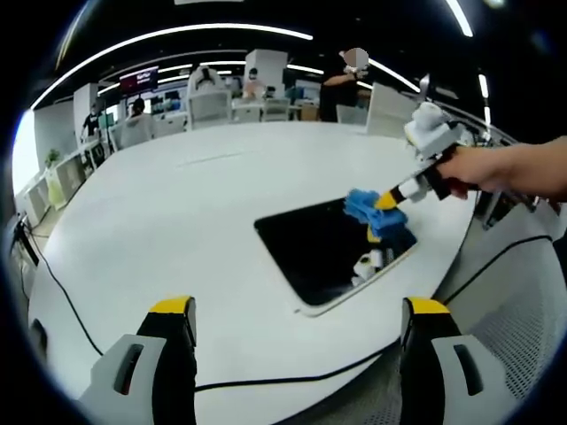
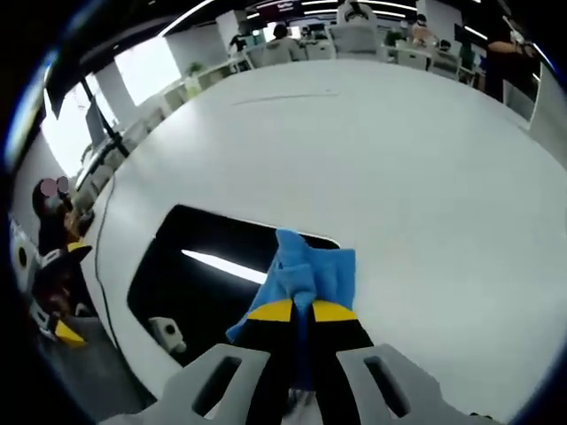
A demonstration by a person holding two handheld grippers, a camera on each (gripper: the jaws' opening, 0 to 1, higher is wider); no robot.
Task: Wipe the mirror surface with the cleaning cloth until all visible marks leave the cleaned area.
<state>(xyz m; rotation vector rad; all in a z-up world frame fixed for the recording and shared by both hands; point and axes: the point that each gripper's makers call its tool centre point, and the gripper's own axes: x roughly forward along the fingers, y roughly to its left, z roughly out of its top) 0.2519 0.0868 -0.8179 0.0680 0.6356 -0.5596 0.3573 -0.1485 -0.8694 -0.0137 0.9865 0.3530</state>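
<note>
Your right gripper (image 2: 301,312) pinches the blue cleaning cloth (image 2: 306,274) and presses it onto the dark mirror (image 1: 332,248), which lies flat near the white table's (image 1: 177,195) edge, while your left gripper (image 1: 301,310) hangs spread wide above that edge.

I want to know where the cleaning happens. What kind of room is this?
Probably a big open office. A large white table holds the mirror, people sit at desks behind it, and long ceiling lights run overhead.
</note>
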